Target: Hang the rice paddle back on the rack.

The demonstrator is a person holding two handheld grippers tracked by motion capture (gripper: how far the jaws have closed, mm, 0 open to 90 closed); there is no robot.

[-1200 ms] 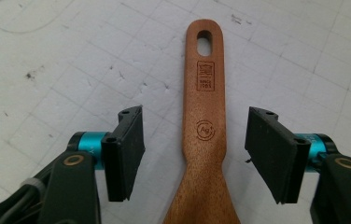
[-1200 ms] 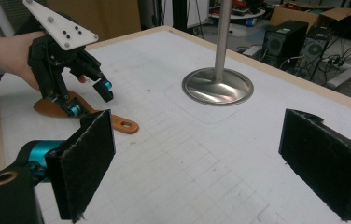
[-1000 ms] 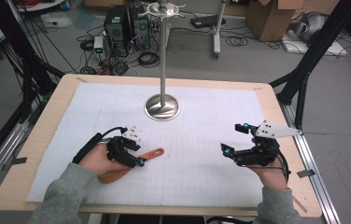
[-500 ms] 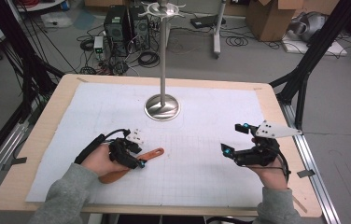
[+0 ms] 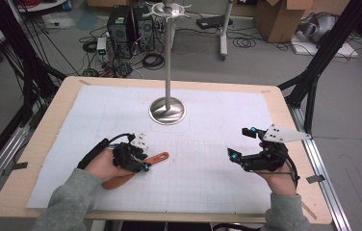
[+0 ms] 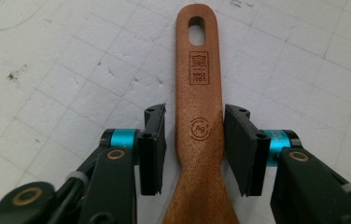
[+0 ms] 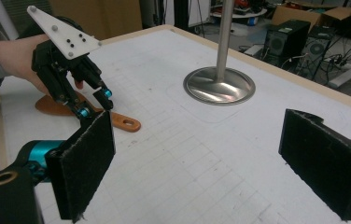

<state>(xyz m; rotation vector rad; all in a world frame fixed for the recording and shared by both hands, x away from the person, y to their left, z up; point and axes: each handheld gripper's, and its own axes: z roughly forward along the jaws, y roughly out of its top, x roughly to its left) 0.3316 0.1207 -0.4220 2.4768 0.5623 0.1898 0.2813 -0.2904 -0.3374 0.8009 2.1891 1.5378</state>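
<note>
A wooden spoon (image 5: pixel 157 157) lies flat on the white gridded mat at the front left, with its holed handle end pointing right. My left gripper (image 5: pixel 143 163) is down over the handle. In the left gripper view its open jaws straddle the spoon (image 6: pixel 199 93), and a thin gap shows on each side between the handle and the pads (image 6: pixel 152 149). My right gripper (image 5: pixel 241 143) hovers at the front right, open wide with nothing between its jaws. The right gripper view shows the left gripper (image 7: pixel 95 103) standing over the spoon (image 7: pixel 122 122).
A metal stand with a round base (image 5: pixel 167 110) and a tall thin pole rises at the middle back of the mat (image 5: pixel 217 106). Its base (image 7: pixel 219 85) also appears in the right gripper view. Computers, cables and boxes sit on the floor beyond the table's far edge.
</note>
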